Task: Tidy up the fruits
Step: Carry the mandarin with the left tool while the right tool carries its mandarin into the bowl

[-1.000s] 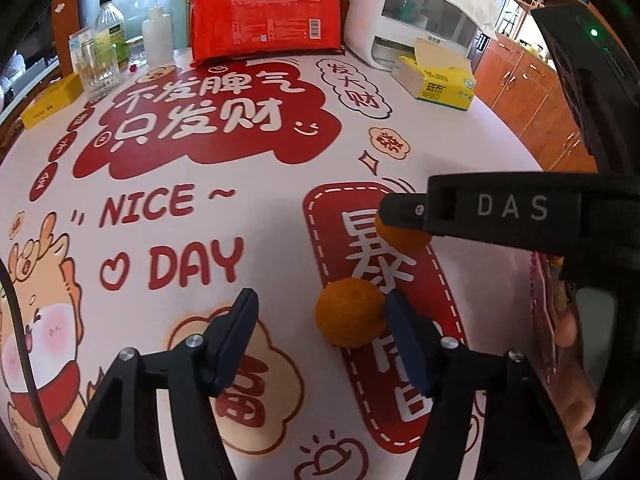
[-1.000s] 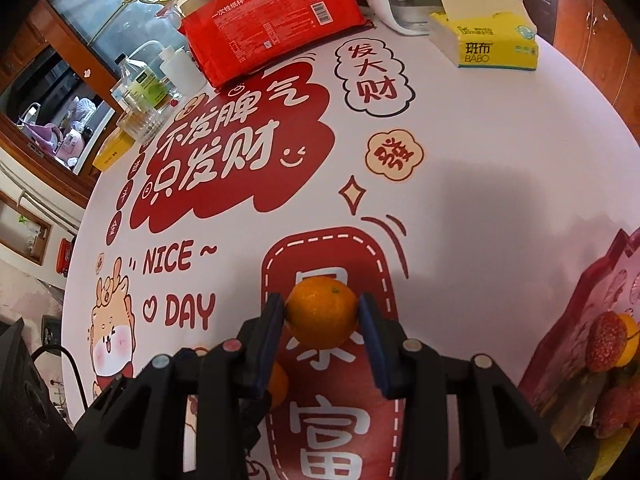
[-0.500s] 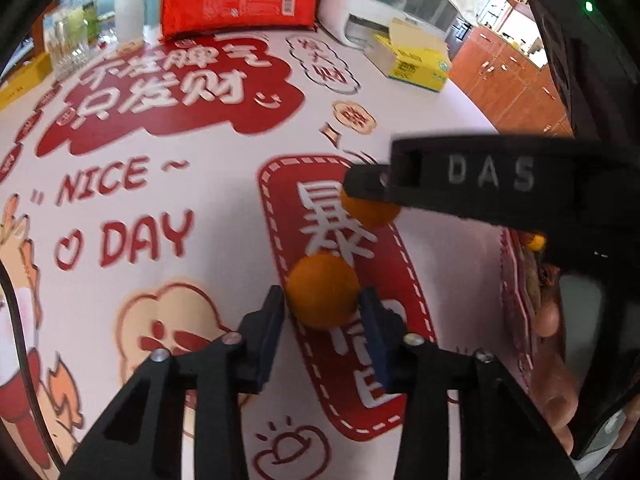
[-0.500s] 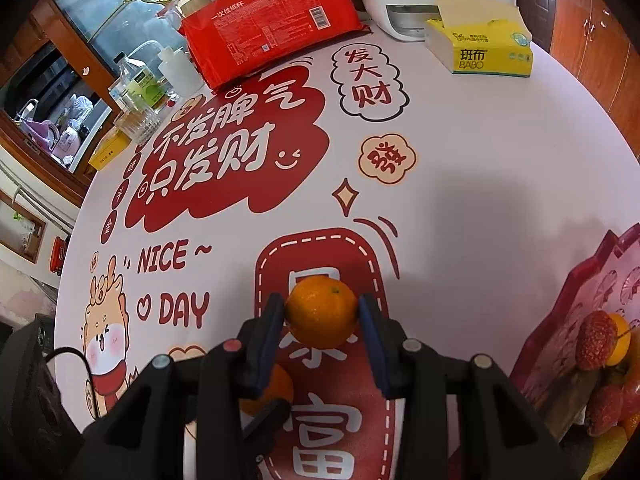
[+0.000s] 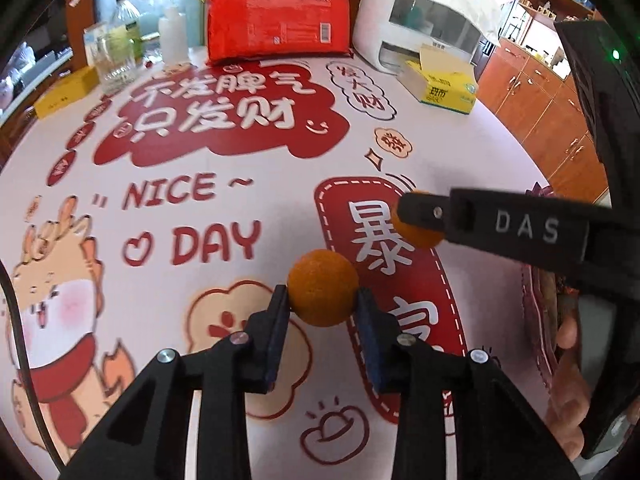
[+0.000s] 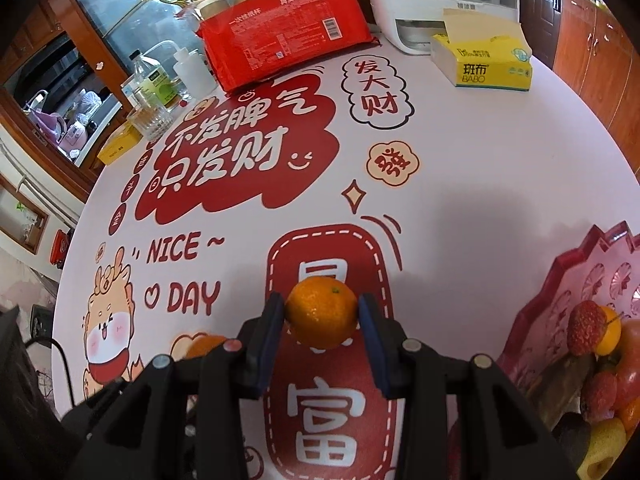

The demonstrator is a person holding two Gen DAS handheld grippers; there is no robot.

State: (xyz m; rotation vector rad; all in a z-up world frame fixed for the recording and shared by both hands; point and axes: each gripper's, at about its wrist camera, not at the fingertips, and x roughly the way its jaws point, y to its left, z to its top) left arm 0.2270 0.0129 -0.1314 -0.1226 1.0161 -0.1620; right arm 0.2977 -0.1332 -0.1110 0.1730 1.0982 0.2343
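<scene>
Gripping one small round orange mandarin in your left gripper, jaws closing with pads already on the fruit, lifted clear of the pink printed tablecloth. Your right gripper is clamped on a second glossy orange mandarin. A red scalloped plastic fruit tray sits at the table's right edge, holding mixed fruit.

Our left gripper and right gripper are black, with blue pads, silver screws, and white letters "DAS".
</scene>
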